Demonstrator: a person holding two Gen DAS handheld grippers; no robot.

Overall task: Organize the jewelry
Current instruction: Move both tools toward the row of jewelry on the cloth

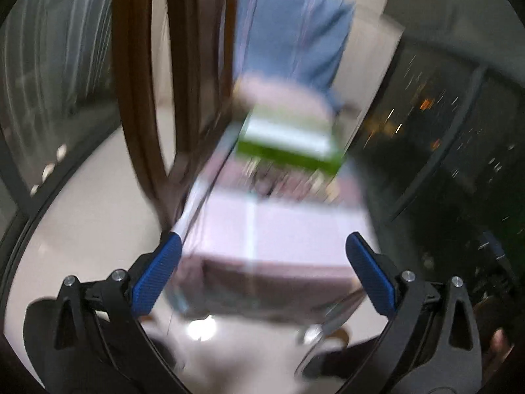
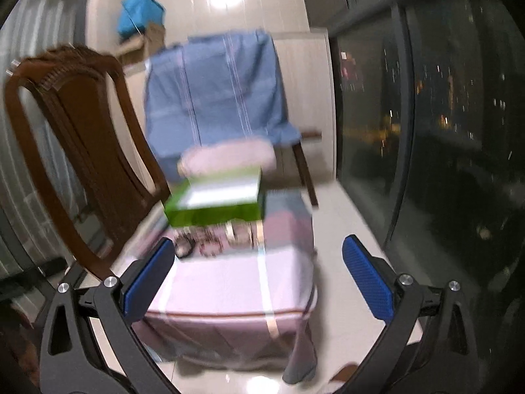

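A small table draped in a pink cloth stands ahead of both grippers. At its far end sits an open green box with a pale lining. Several pieces of jewelry lie blurred on the cloth just in front of the box. My left gripper is open, held above the near end of the table, nothing between its blue pads. My right gripper is also open and empty, short of the jewelry. Both views are motion-blurred.
A brown wooden chair stands left of the table. Behind the table, a second chair is covered by a blue garment, with a pink cushion on it. Dark glass windows run along the right. The floor is glossy white tile.
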